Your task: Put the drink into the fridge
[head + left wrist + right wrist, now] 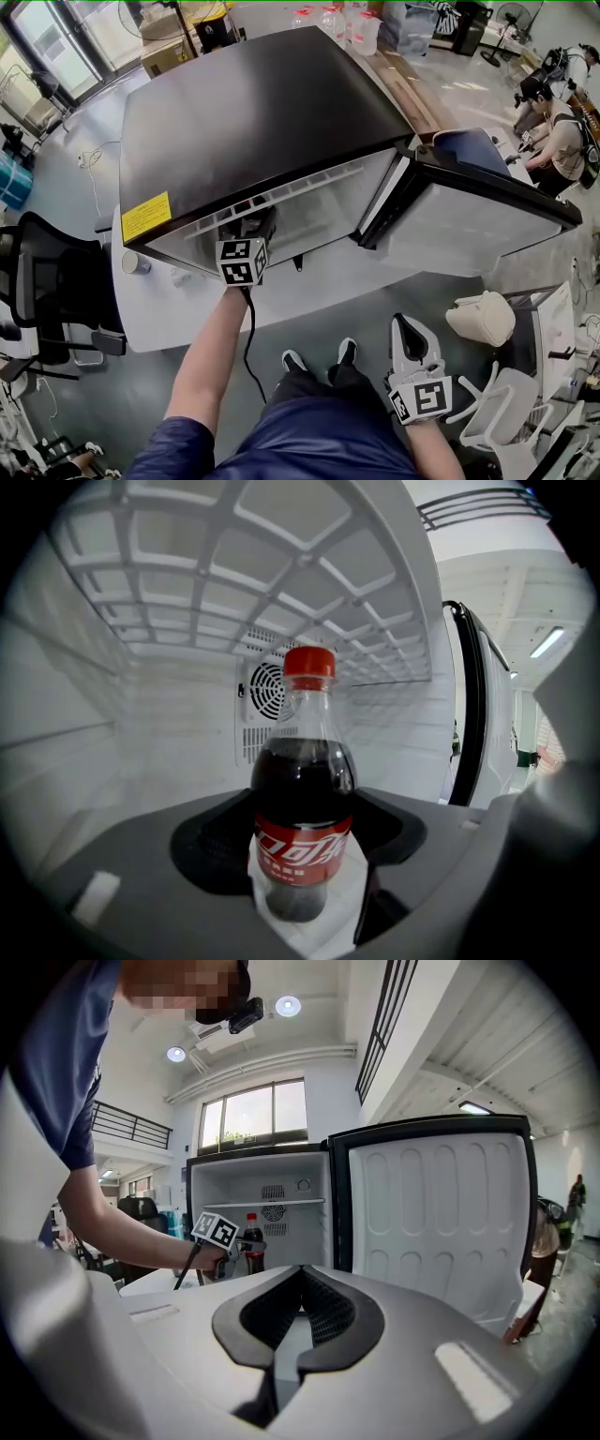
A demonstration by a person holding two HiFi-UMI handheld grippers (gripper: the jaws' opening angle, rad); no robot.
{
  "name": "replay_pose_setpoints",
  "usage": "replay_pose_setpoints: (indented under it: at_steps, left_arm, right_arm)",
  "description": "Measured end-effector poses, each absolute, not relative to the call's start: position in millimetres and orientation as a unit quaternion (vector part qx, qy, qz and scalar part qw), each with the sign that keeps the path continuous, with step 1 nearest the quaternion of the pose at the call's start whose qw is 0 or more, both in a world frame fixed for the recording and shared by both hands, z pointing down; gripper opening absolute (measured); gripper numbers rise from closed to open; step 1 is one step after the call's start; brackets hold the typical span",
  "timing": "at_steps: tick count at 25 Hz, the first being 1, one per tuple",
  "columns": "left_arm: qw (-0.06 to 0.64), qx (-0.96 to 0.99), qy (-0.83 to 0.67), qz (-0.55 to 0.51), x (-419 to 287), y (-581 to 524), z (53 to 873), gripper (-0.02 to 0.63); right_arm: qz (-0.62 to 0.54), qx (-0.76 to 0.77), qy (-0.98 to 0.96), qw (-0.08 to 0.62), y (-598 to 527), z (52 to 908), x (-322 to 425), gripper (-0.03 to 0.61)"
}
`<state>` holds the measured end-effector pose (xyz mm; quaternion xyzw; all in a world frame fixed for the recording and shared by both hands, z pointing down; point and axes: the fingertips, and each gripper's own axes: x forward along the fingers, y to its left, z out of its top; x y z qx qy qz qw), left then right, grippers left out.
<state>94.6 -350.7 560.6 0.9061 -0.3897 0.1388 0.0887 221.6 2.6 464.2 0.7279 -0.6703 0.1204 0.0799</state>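
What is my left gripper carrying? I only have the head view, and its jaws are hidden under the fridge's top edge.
Observer: The left gripper view shows the left gripper closed on a cola bottle with dark liquid and a red label.
Operator: Is it tilted?
Observer: No, it's upright, with the red cap on top.
Operator: Which compartment?
Observer: The right gripper view puts it inside the open fridge, below the shelf, with the cap clear of it.
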Motion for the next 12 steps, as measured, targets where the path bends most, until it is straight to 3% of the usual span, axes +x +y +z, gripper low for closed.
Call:
replay_pose_setpoints:
  at_steps: [12]
  left_arm:
    - [0.091, 0.904, -0.394, 0.138, 107.4, -369.1, 568.6, 0.314]
  right_arm:
    - [0.133, 0.729, -0.667, 0.082, 0.9, 468.8, 224.7, 0.005]
